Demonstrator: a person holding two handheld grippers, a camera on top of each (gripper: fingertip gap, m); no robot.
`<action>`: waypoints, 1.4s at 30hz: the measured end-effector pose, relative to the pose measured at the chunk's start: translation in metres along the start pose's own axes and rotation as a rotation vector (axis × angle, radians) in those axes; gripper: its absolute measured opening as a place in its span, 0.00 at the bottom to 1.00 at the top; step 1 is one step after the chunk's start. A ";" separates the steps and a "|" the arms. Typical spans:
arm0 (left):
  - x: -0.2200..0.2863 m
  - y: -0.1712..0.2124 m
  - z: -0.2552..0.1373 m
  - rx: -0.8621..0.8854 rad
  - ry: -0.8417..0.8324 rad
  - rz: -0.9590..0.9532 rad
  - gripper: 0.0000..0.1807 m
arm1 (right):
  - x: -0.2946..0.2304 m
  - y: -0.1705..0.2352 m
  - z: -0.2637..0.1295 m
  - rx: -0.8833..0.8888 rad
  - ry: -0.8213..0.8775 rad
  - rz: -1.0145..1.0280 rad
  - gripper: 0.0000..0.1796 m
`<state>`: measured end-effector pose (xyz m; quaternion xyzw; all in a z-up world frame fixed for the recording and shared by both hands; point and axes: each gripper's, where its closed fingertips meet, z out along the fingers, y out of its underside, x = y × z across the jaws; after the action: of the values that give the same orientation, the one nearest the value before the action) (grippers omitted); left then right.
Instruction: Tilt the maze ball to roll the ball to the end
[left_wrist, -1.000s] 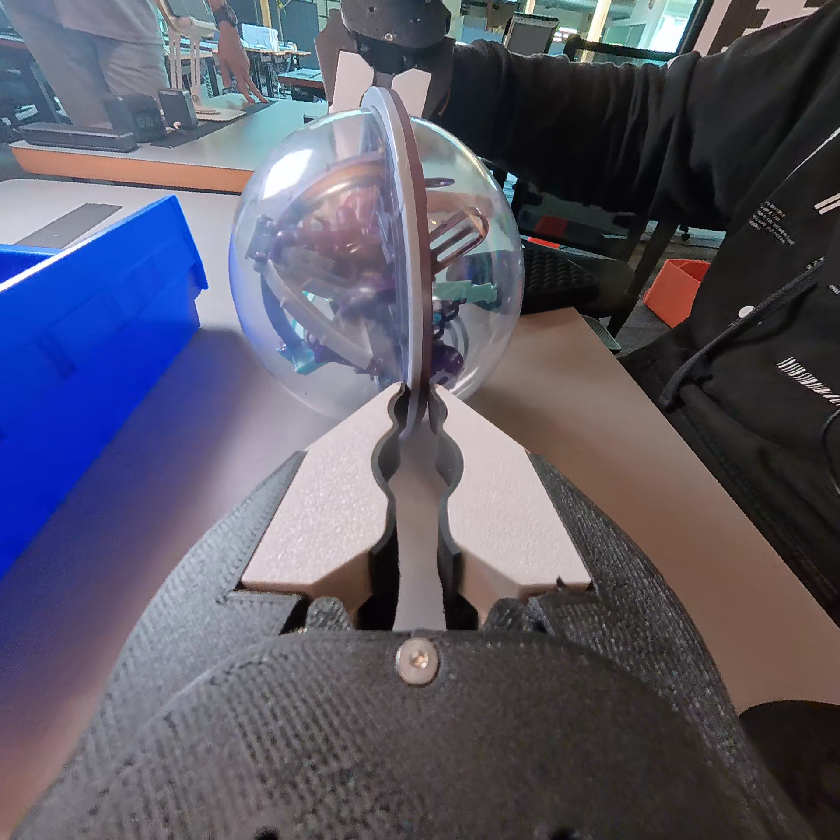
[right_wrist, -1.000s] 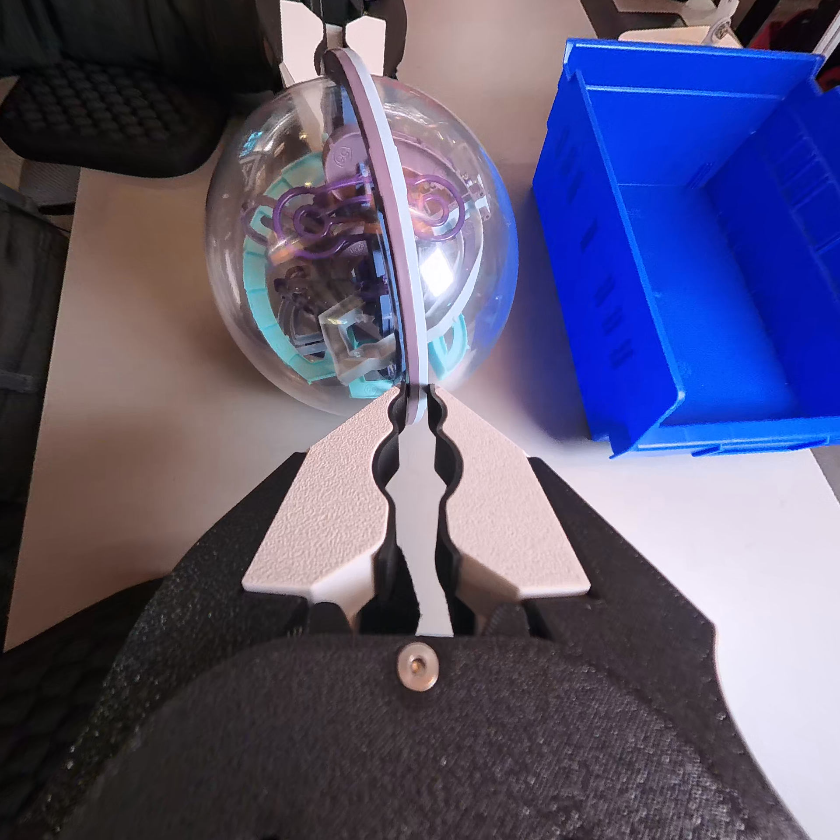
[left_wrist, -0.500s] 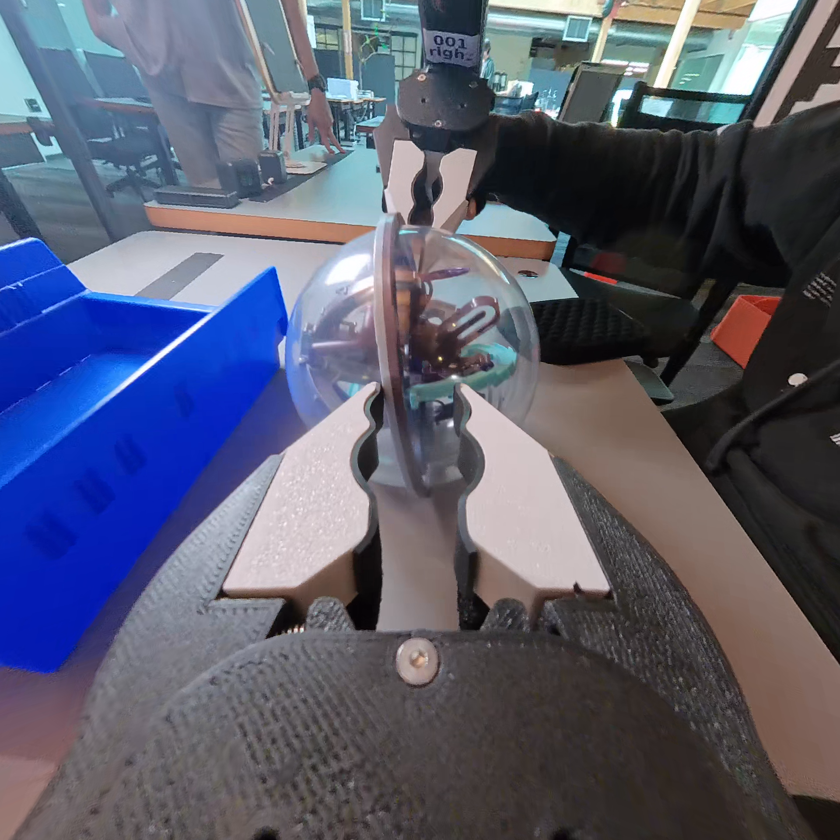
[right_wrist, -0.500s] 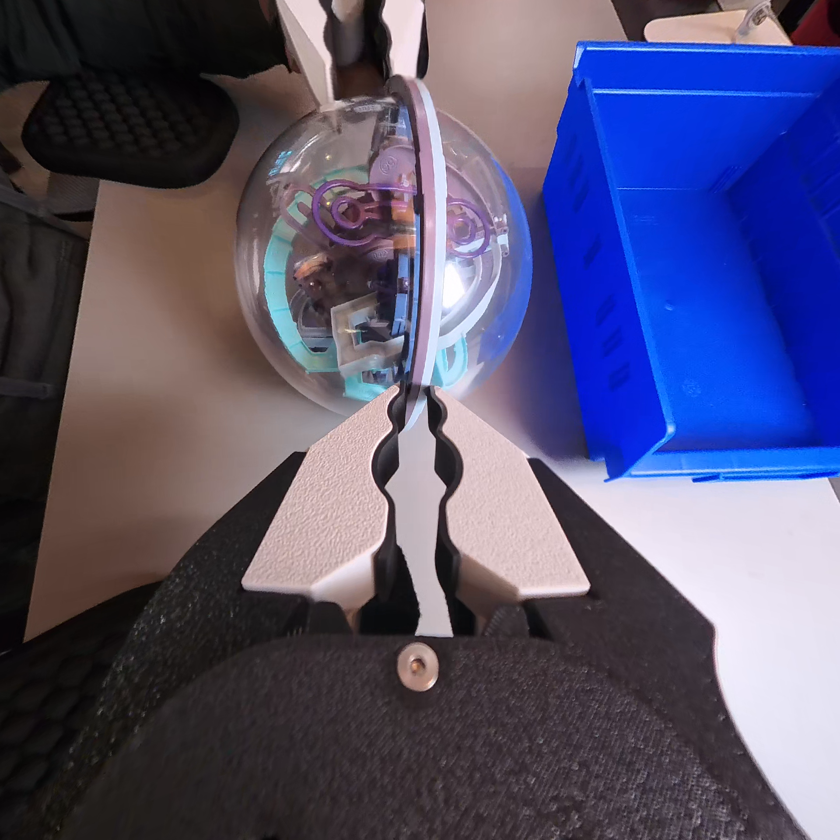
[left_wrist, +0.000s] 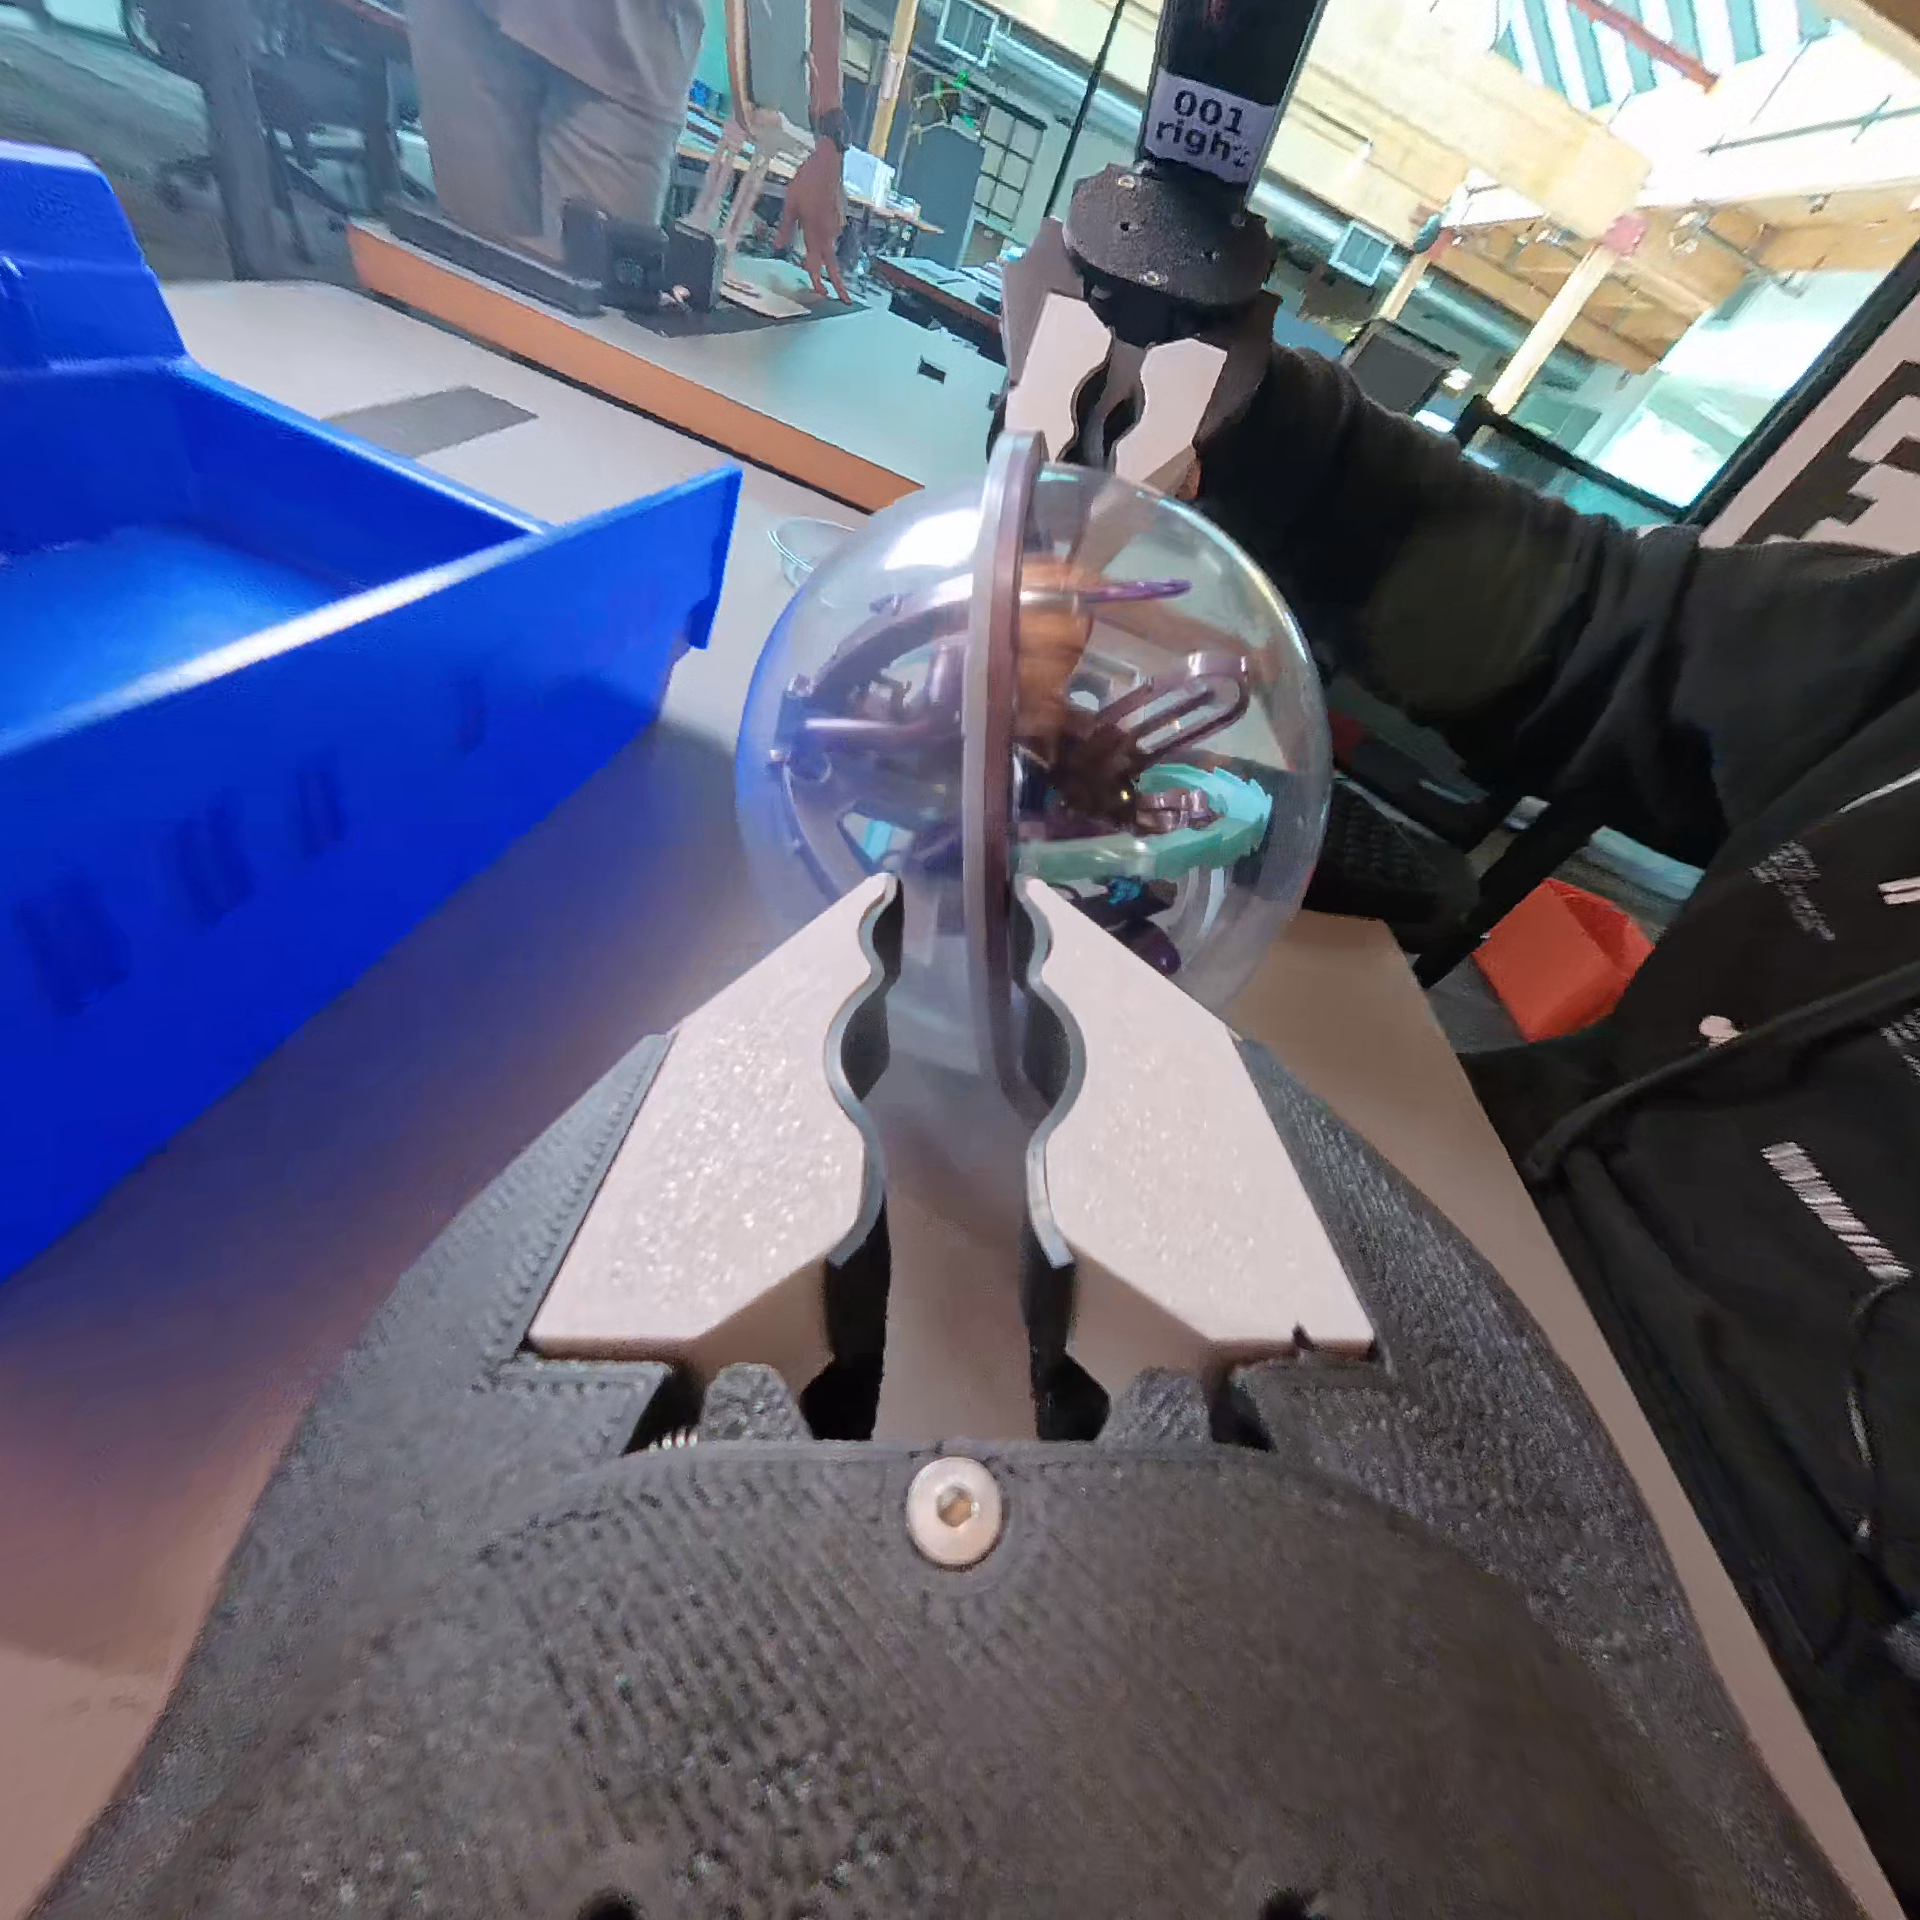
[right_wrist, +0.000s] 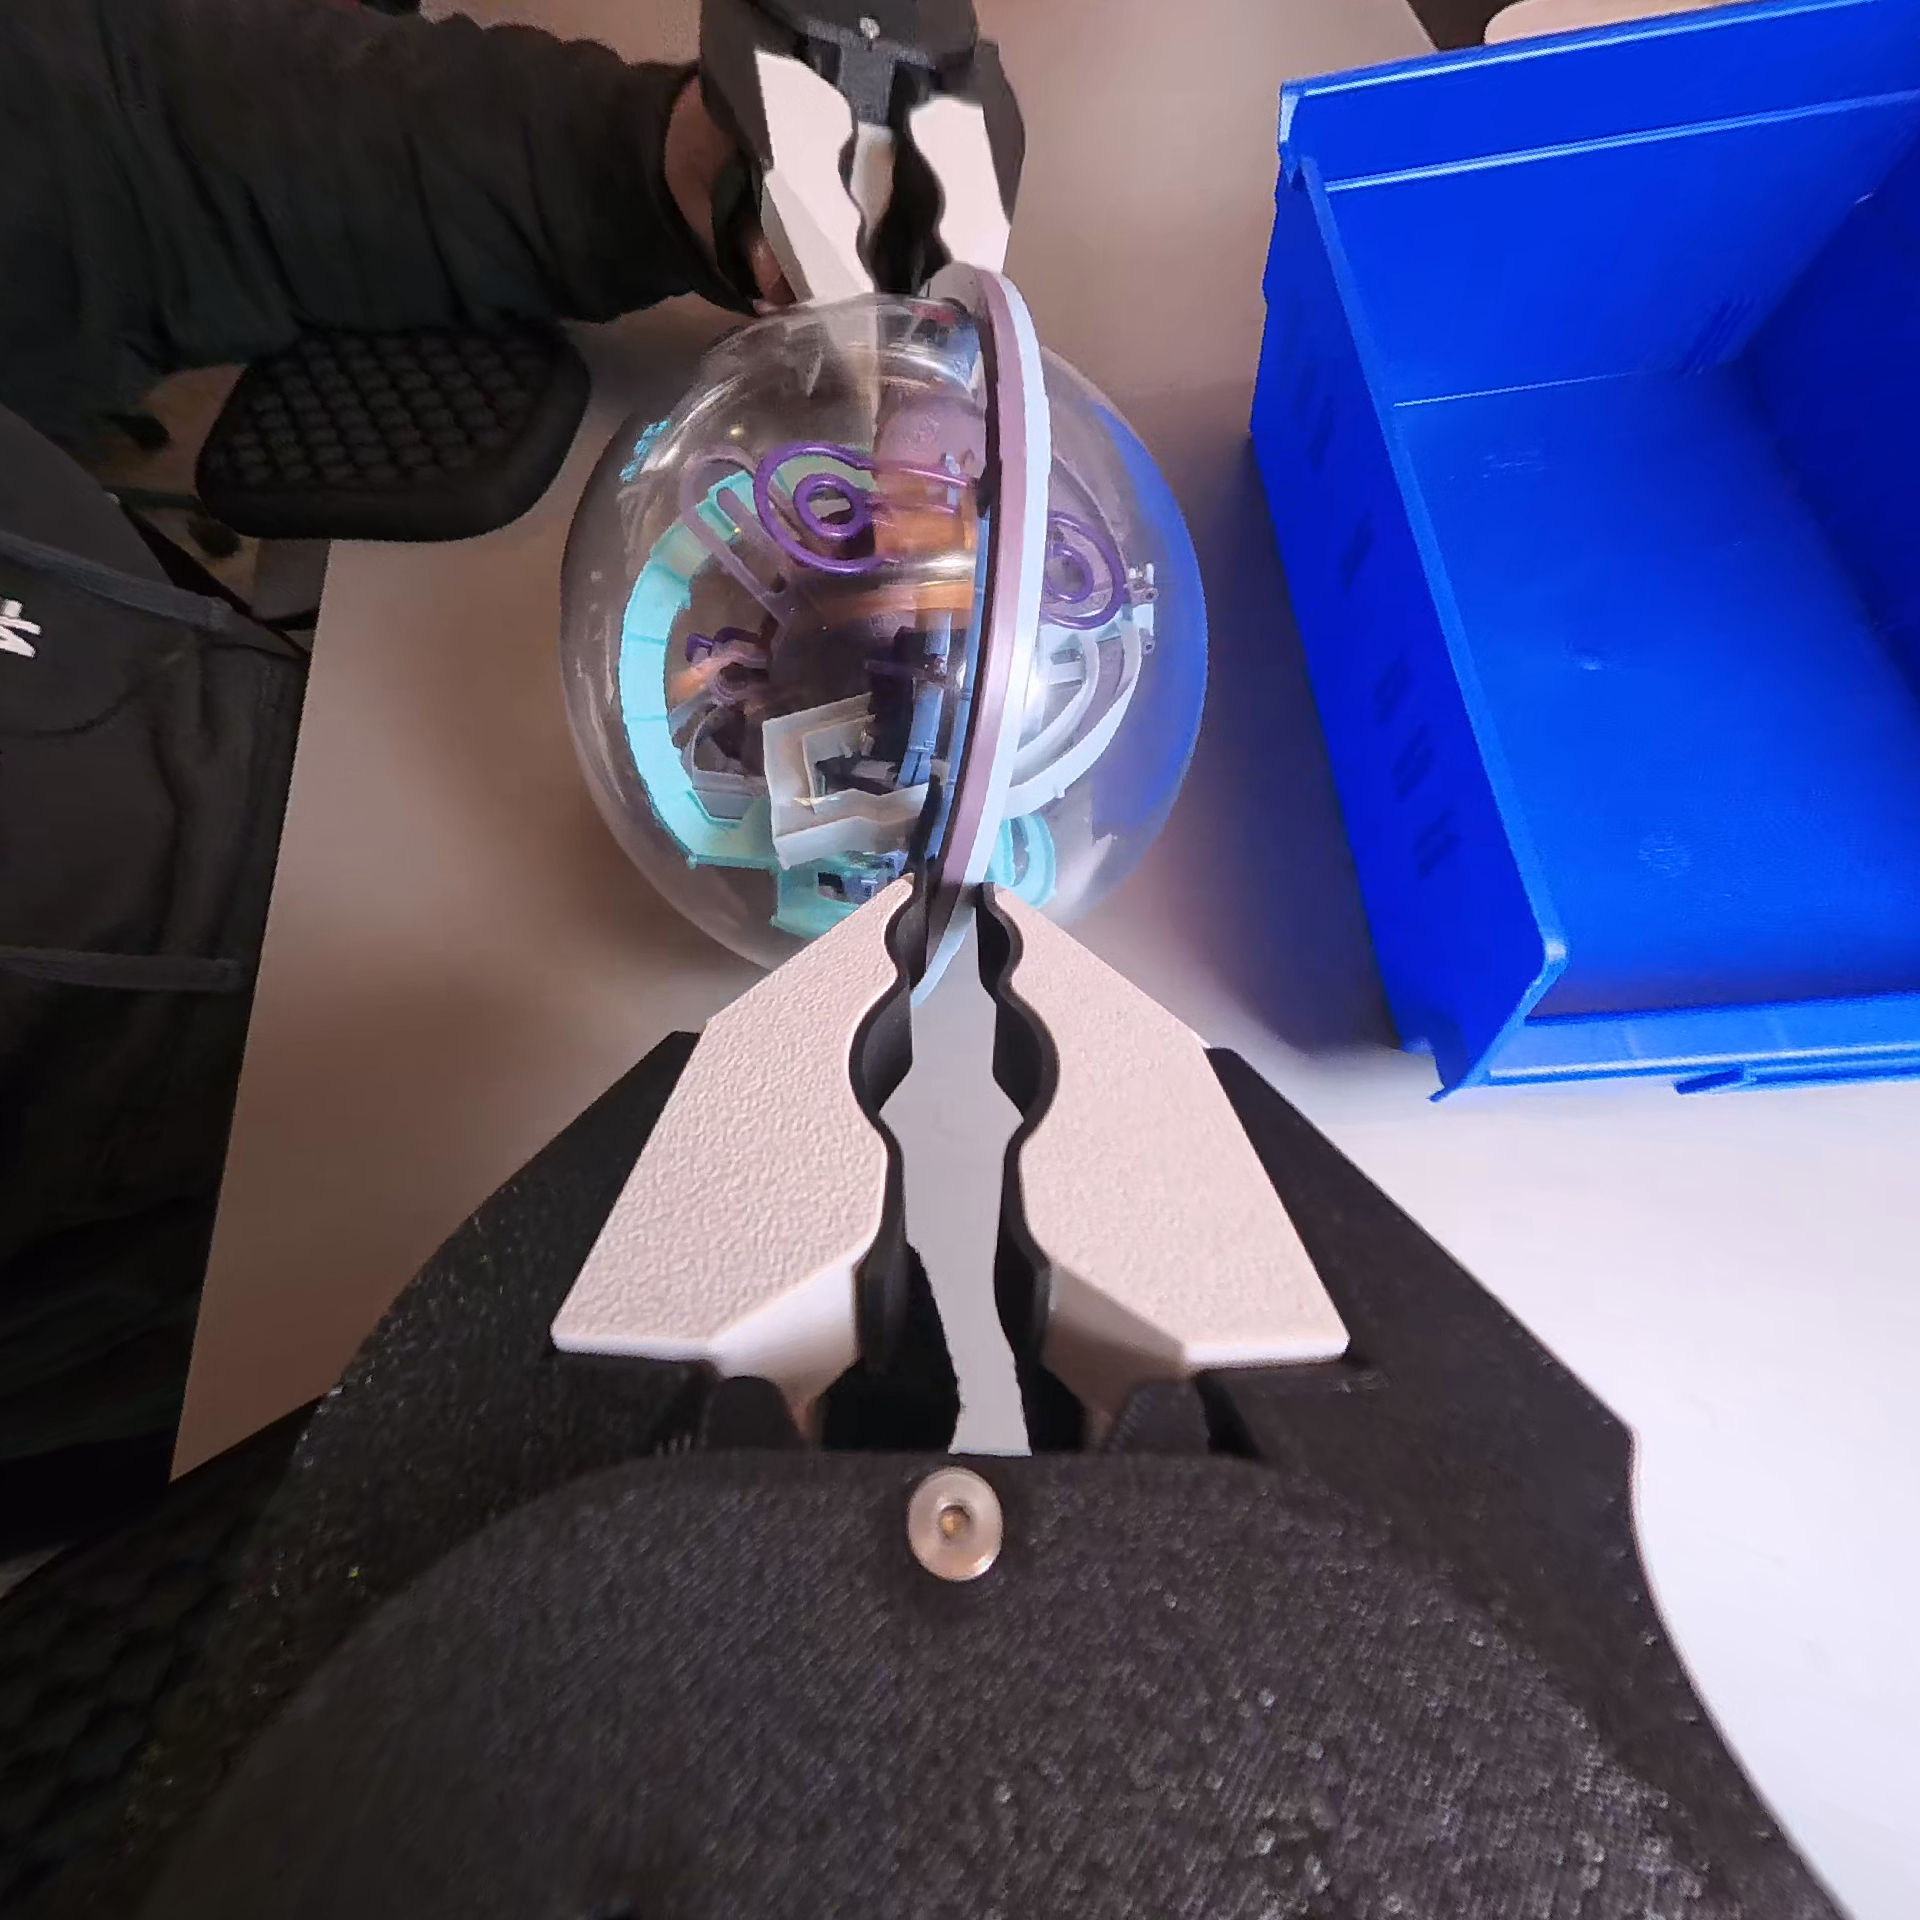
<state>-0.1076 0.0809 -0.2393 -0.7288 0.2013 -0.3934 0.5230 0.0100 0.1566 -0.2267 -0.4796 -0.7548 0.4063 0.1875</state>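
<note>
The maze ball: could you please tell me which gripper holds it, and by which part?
Both appear to: the right gripper and left gripper straddle the maze ball's rim at opposite ends.

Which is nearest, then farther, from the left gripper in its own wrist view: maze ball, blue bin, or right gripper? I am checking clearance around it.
From the left gripper:
1. Maze ball: its rim sits between the fingers.
2. Blue bin: close on the left.
3. Right gripper: beyond the ball's far side.
</note>
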 end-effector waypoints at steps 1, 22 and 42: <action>0.001 0.004 0.000 -0.006 0.019 -0.021 0.10 | 0.000 0.001 0.000 0.003 -0.003 0.009 0.04; 0.011 0.066 0.023 -0.277 0.061 -0.200 0.05 | 0.002 -0.002 -0.005 0.077 -0.110 0.487 0.03; 0.012 -0.002 -0.013 -0.031 -0.059 0.074 0.34 | -0.012 0.001 0.005 0.192 -0.146 0.759 0.03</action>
<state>-0.1103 0.0649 -0.2314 -0.7402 0.2190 -0.3489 0.5315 0.0129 0.1446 -0.2293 -0.6744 -0.4940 0.5485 0.0139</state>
